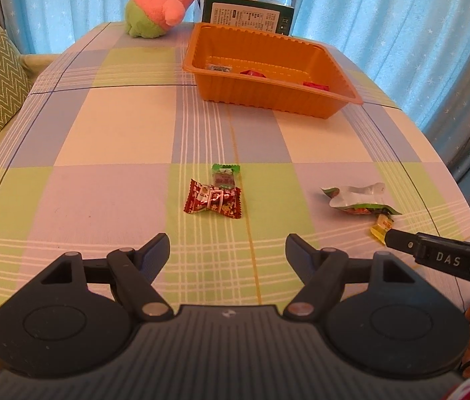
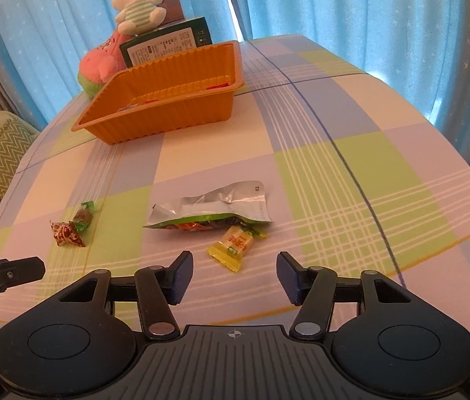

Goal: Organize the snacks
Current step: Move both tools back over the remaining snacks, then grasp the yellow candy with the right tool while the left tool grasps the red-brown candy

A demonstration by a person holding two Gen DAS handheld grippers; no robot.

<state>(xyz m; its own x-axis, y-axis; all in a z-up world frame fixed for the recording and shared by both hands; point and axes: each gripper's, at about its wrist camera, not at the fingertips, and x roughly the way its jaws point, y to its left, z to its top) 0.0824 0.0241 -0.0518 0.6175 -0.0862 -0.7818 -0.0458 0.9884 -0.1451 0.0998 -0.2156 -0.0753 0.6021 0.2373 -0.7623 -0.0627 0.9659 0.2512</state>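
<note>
Left wrist view shows the left tool with jaws apart and nothing between them, poised over the near edge of the table. Just ahead lie a red wrapped candy and a green wrapped candy, touching one another. The right tool also stands apart and empty, with a yellow wrapped candy directly ahead of it, beside a torn foil snack packet.

The orange tray sits toward the far edge and already holds a few snacks.

Judged step: approach before pickup. The next move calls for each tool to descend until one candy lies between its pads, then close; the touching red and green pair needs a grasp on one piece only.

Legible writing: "DAS" on the right tool's finger. The label on the green box behind the tray is too small to read.
</note>
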